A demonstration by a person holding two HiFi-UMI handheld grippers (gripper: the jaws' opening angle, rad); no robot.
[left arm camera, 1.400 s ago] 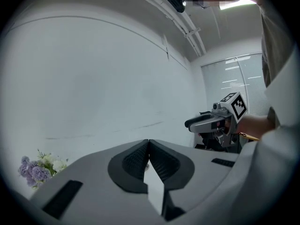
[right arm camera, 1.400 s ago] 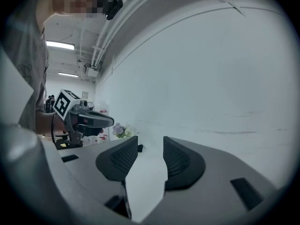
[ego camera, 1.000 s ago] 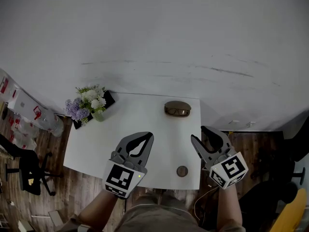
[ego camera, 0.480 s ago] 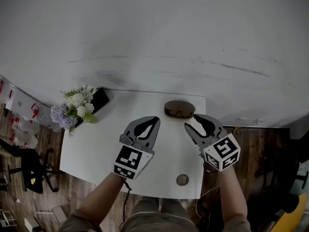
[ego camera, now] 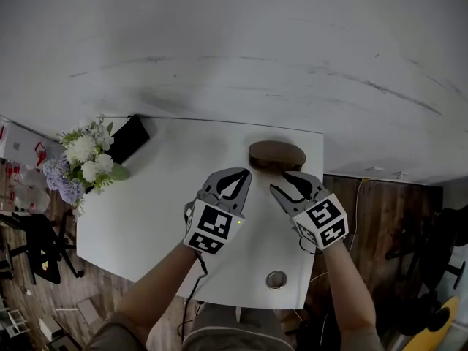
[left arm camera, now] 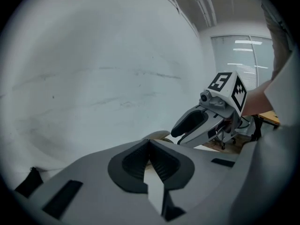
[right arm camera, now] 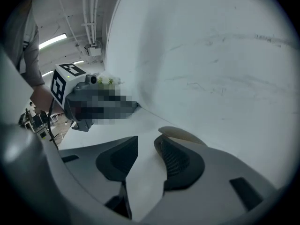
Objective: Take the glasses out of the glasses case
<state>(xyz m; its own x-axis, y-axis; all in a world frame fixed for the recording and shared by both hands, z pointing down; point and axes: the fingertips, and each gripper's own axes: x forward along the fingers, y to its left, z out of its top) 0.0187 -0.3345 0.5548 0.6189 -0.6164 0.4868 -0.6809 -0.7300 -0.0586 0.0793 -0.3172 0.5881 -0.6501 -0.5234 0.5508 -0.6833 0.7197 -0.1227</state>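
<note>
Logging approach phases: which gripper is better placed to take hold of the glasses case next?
Right, probably. The right gripper has its jaws apart just short of the glasses case; the left gripper has jaws together, by its end.

A white rectangular table [ego camera: 161,189] carries a brown oval glasses case [ego camera: 276,154] at its far right, a small round brown disc [ego camera: 276,279] near the front edge, and a flat black rectangular object [ego camera: 129,139] beside a white-and-lilac flower bouquet [ego camera: 82,163] at far left.

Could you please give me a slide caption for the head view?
Left gripper, shut, and right gripper, open, poised close to the brown glasses case on the white table.
</note>
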